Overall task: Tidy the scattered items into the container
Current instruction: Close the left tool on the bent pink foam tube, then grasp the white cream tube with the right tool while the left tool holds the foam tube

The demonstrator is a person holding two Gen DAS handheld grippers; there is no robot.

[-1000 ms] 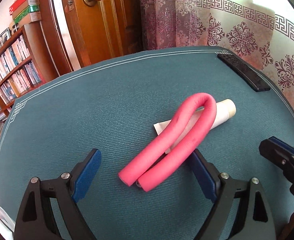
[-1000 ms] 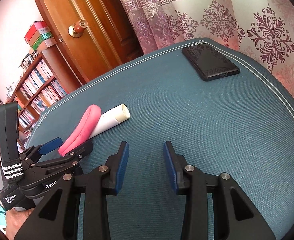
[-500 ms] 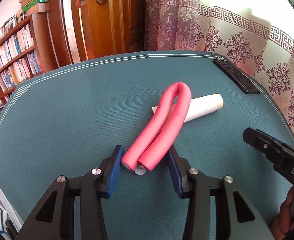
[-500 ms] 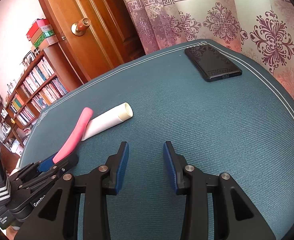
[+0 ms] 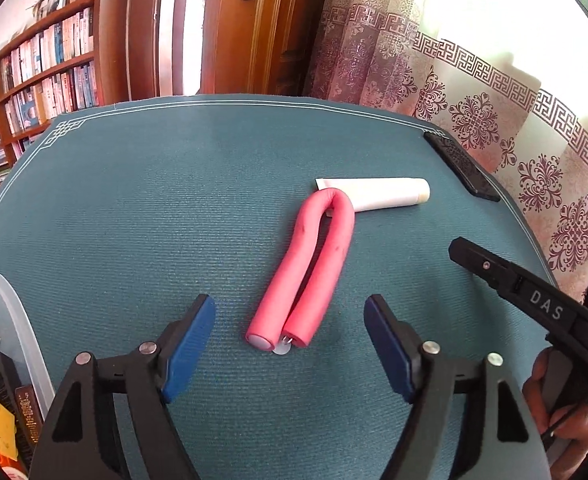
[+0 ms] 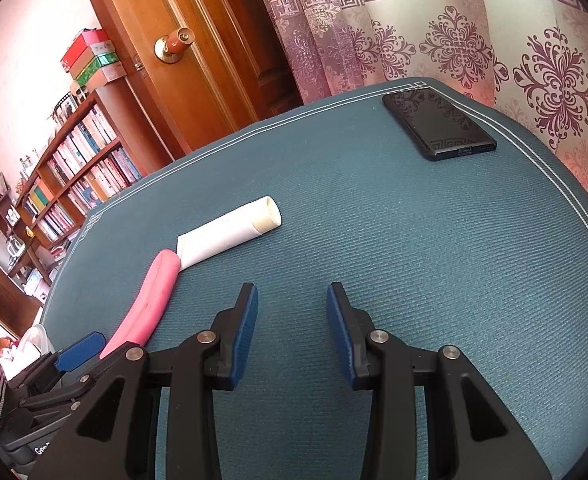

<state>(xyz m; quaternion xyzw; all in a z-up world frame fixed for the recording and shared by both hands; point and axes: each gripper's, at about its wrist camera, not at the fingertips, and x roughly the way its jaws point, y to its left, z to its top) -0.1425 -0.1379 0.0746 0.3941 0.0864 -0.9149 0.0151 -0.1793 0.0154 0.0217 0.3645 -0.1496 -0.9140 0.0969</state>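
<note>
Lying on the teal mat, the folded pink curler has its bend on a white tube. The left gripper gapes wide around its 2 ends, not touching. The right gripper hangs parted, empty. A clear container sits left.

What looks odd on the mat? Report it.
The pink foam roller is bent double into a U, its bend lying against the flat end of the white tube. A bare wire tip with a small disc pokes from one end.
</note>
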